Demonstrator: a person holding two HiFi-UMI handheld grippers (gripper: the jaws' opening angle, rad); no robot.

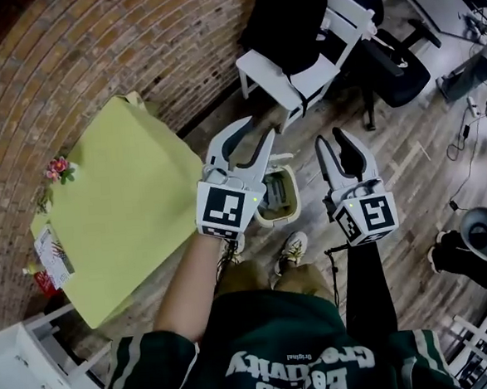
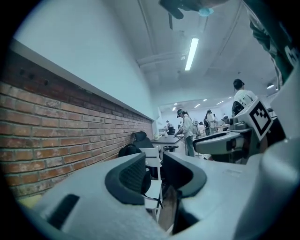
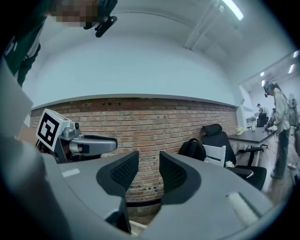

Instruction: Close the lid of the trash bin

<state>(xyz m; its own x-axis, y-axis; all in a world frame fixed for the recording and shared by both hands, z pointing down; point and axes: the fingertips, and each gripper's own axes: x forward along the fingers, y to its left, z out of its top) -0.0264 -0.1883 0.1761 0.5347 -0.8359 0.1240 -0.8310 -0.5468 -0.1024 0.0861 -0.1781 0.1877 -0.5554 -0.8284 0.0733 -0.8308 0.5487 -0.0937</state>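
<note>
A small cream trash bin (image 1: 282,200) stands on the wooden floor just ahead of the person's shoes, its top open so that the inside shows. My left gripper (image 1: 255,139) hangs above its left side and hides part of it. My right gripper (image 1: 333,142) hangs to the right of the bin, clear of it. Both point level, away from the person. In the left gripper view the jaws (image 2: 154,173) stand apart with nothing between them. The right gripper view shows the same for its jaws (image 3: 149,176), facing the brick wall.
A yellow-green table (image 1: 128,206) stands left of the bin against the brick wall (image 1: 92,50). Beyond the bin are a white chair (image 1: 301,69) with a black bag and a black office chair (image 1: 401,70). Several people (image 2: 187,131) stand far off down the room.
</note>
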